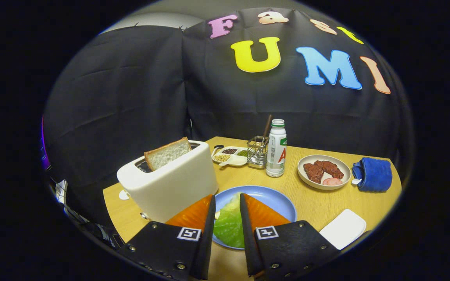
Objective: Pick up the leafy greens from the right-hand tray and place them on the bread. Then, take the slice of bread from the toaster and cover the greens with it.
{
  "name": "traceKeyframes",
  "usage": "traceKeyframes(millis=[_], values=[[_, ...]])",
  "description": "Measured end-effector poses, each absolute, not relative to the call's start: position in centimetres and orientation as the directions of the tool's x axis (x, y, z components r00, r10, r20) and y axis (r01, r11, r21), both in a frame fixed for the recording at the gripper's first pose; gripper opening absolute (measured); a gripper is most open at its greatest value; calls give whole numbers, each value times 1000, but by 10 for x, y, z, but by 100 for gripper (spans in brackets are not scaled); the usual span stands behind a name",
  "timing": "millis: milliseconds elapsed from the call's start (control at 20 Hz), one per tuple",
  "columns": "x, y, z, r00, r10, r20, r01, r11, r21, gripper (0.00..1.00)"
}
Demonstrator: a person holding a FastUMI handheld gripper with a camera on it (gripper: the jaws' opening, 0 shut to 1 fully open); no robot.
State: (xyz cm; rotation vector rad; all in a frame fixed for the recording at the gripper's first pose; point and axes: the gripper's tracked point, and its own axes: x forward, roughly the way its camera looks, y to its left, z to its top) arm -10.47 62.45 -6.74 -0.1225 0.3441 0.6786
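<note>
My gripper point(227, 201) hangs low over a blue plate point(277, 201). Its two fingers stand a narrow gap apart, and the leafy greens point(229, 226) sit in that gap with both pads against them. The greens are pale green and crinkled, and they lie over the plate's near half. Whatever is under them on the plate is hidden by the greens and my fingers. A white toaster point(170, 183) stands just left of the fingers, with a slice of bread point(167, 153) sticking up tilted from its slot. A white tray point(343, 228) lies to the right of the fingers, with nothing on it.
Beyond the plate stand a white bottle point(276, 150), a wire holder with a stick point(258, 152) and a divided dish of beans point(231, 155). A beige plate of meat pieces point(324, 171) and a blue cloth point(372, 174) lie at the right of the wooden table point(311, 203).
</note>
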Motion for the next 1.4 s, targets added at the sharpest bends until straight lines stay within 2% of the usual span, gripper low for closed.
traceKeyframes(millis=[150,300,450,950,1250,1400], values=[[-118,635,-63,754,587,-296,-609,793,20,37],[-124,650,-56,794,561,-236,-584,811,-37,37],[-141,677,-52,784,587,-203,-609,791,-65,37],[-161,750,-43,758,625,-184,-644,763,-62,37],[-148,776,-53,792,570,-218,-599,795,-98,37],[-132,779,-55,839,495,-227,-529,838,-132,37]])
